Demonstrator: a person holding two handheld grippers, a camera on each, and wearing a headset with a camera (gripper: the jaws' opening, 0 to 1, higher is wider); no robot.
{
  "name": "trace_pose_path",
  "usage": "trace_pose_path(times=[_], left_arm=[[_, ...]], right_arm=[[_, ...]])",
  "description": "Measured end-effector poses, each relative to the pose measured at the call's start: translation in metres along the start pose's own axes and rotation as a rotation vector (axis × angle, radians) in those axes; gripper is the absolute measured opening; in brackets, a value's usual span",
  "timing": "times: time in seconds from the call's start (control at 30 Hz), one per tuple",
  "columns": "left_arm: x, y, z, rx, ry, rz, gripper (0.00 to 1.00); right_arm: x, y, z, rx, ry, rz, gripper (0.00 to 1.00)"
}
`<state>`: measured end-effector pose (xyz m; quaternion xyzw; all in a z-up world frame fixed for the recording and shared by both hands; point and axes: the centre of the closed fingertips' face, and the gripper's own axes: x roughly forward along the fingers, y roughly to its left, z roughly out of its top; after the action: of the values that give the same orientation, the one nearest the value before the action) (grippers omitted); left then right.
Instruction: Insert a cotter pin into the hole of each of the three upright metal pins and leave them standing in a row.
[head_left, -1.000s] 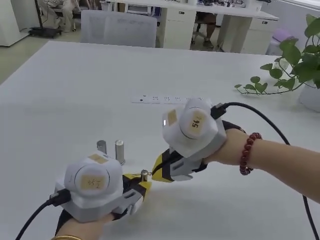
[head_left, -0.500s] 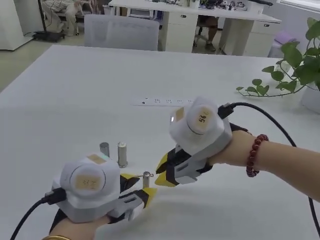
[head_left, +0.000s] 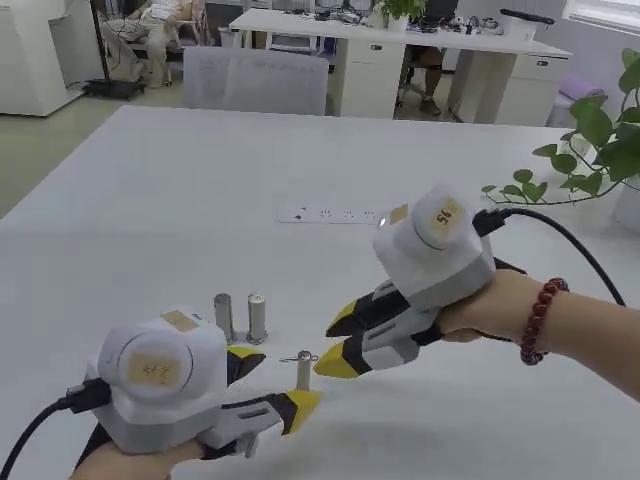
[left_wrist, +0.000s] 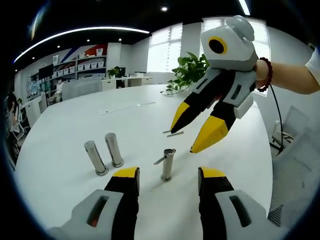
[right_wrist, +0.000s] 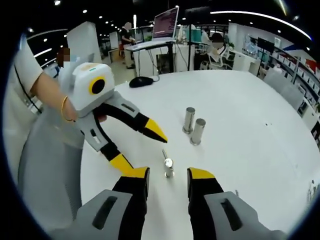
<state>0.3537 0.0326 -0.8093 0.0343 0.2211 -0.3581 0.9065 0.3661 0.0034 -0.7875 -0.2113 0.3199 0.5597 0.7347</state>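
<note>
With left gripper (head_left: 278, 378) and right gripper (head_left: 330, 347) both spread, I would pinch 1 thin silver cotter pin (left_wrist: 175, 133) by its end, steadying the grey steel pin (head_left: 257, 318) at 10 o'clock.

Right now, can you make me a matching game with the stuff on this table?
Things:
1. metal pin with cotter pin
2. bare metal pins
3. power strip
4. plant

Descriptions:
A. green, at the far right
B. standing alone, a wire through its top
C. two standing side by side
D. white, lying flat farther back

Pairs: 1-B, 2-C, 3-D, 4-A
</note>
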Motion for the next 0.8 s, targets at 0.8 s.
trace_pose_path(times=[0.8], left_arm=[[-0.044,-0.005,0.011,0.007,-0.057,-0.005,0.73]], right_arm=[[0.014,-0.025,0.050,0.051,-0.142,-0.056,0.34]])
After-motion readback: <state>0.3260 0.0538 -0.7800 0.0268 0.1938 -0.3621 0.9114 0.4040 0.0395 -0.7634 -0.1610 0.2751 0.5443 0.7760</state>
